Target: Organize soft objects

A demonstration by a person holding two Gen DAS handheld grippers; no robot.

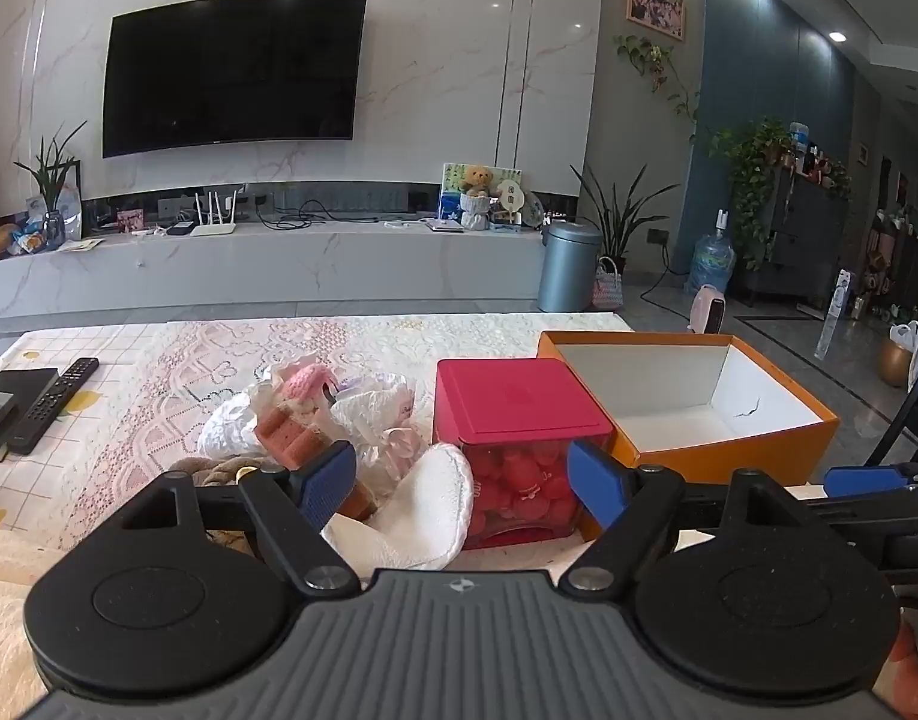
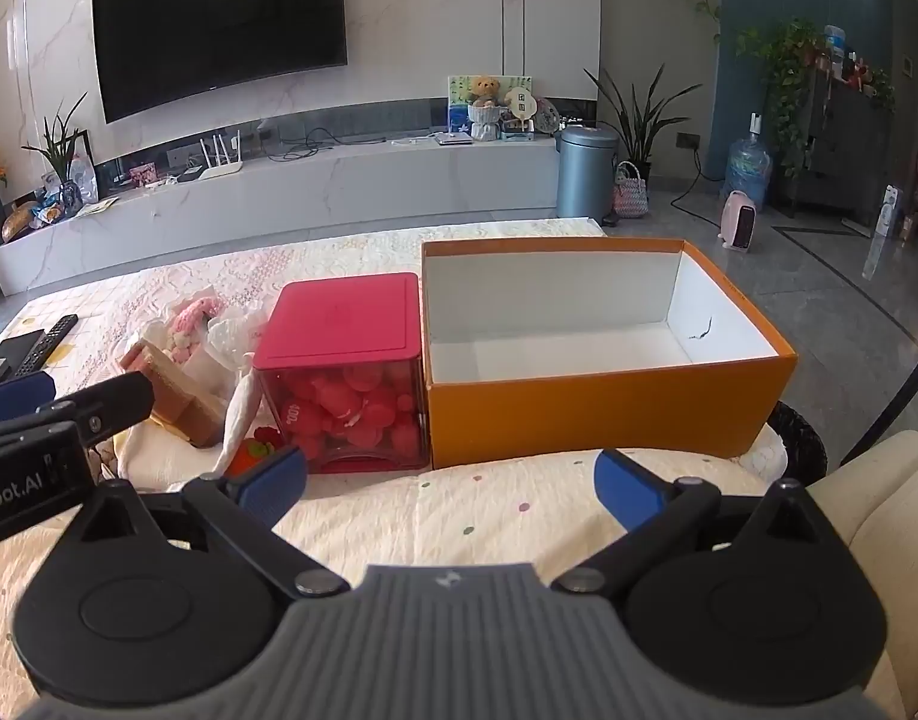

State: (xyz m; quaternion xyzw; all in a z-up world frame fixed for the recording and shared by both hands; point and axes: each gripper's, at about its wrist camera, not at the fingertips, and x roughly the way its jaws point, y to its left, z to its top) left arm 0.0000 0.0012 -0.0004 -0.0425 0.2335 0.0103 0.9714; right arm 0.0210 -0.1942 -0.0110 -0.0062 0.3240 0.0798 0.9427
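Rumpled pink-and-white soft pile (image 1: 315,420) beside red-lidded box (image 1: 513,402)

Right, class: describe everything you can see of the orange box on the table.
The orange box is an open, lidless rectangular carton, cardboard by its look: orange outside, white inside, empty, with a small dark mark on the inner right wall. It stands upright on the patterned tablecloth, close against the red-lidded clear container on its left. Nothing grips it.

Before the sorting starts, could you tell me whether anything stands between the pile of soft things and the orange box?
Yes: the red-lidded container stands between the soft pile and the orange box, directly against the box's left wall.
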